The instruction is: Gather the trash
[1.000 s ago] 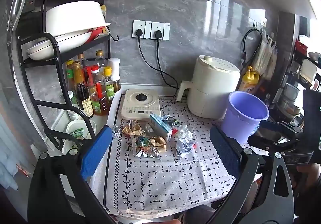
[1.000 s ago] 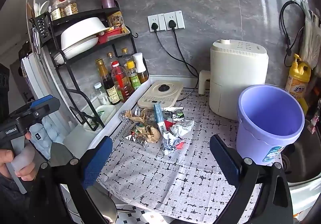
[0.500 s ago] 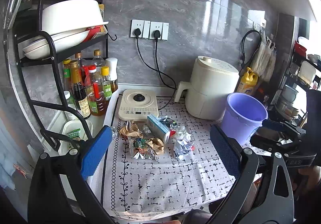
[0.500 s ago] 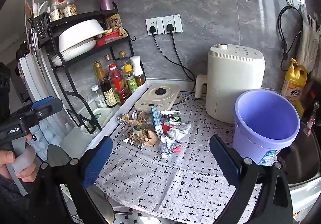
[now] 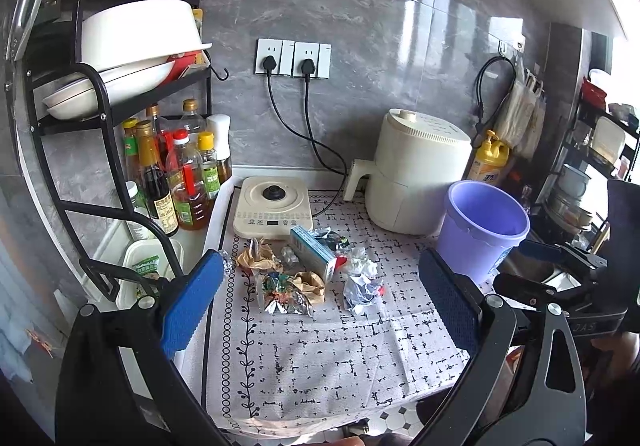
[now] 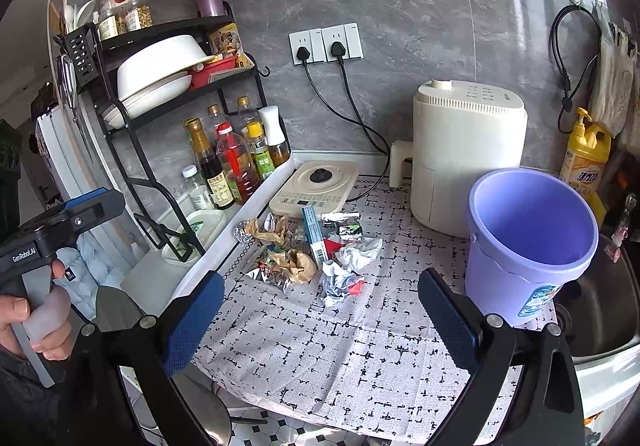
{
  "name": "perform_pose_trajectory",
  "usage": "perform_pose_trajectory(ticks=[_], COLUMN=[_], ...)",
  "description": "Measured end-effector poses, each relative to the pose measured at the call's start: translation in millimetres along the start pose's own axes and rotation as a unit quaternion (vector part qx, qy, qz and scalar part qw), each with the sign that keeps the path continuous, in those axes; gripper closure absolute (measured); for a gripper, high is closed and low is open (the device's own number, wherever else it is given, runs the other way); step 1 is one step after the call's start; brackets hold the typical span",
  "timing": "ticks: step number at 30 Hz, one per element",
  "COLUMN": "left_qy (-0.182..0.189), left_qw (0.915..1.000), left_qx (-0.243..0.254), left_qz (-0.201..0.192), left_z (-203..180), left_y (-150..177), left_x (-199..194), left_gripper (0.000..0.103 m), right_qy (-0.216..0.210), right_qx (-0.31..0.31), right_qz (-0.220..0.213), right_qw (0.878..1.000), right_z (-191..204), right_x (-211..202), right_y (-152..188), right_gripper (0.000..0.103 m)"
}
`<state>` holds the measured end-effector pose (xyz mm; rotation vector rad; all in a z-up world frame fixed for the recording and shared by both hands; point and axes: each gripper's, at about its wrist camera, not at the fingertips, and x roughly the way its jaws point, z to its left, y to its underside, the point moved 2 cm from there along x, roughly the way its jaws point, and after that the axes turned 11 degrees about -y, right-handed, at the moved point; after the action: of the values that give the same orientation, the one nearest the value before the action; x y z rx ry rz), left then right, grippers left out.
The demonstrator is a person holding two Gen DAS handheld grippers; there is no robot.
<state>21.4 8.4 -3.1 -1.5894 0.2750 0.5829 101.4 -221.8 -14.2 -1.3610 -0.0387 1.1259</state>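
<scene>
A heap of trash lies on the patterned mat: crumpled brown paper (image 5: 309, 285) (image 6: 295, 264), a blue-white carton (image 5: 313, 253) (image 6: 314, 234), foil wrappers (image 5: 285, 295) and a crumpled white wrapper (image 5: 362, 286) (image 6: 340, 283). A purple bucket (image 5: 482, 227) (image 6: 528, 238) stands empty to the right of the heap. My left gripper (image 5: 320, 306) is open and empty, hovering in front of the heap. My right gripper (image 6: 320, 316) is open and empty, hovering in front of the mat, with the bucket to its right.
A cream induction cooker (image 5: 273, 213) and a white air fryer (image 5: 418, 170) stand behind the trash. A black rack with bottles (image 5: 176, 182) and bowls is on the left. A yellow detergent bottle (image 6: 585, 158) and a sink (image 6: 600, 322) are on the right.
Both grippers have drifted slightly, so the trash heap sits a little further up and left in each view. Both stay open and empty.
</scene>
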Motion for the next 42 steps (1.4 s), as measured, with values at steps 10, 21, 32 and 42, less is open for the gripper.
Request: perform_pose_trajectory(ticks=[10, 21, 32, 42], left_qy=[0.004, 0.007, 0.004, 0.003], left_qw=[1.0000, 0.9999, 1.0000, 0.9998], left_qx=[0.001, -0.002, -0.002, -0.012], left_qz=[-0.006, -0.008, -0.002, 0.013], left_z=[2, 2, 1, 3], left_y=[3, 8, 10, 6], left_x=[-9, -13, -10, 13], left_gripper=[0.006, 0.006, 0.006, 0.006], right_qy=[0.008, 0.012, 0.002, -0.011], right_qx=[-0.001, -0.002, 0.005, 0.004], right_qz=[-0.004, -0.006, -0.007, -0.003], right_qw=[1.000, 1.000, 1.000, 1.000], right_z=[3, 2, -3, -9], right_x=[-5, -11, -14, -3], right_y=[1, 1, 2, -2], right_gripper=[0.008, 0.008, 0.008, 0.008])
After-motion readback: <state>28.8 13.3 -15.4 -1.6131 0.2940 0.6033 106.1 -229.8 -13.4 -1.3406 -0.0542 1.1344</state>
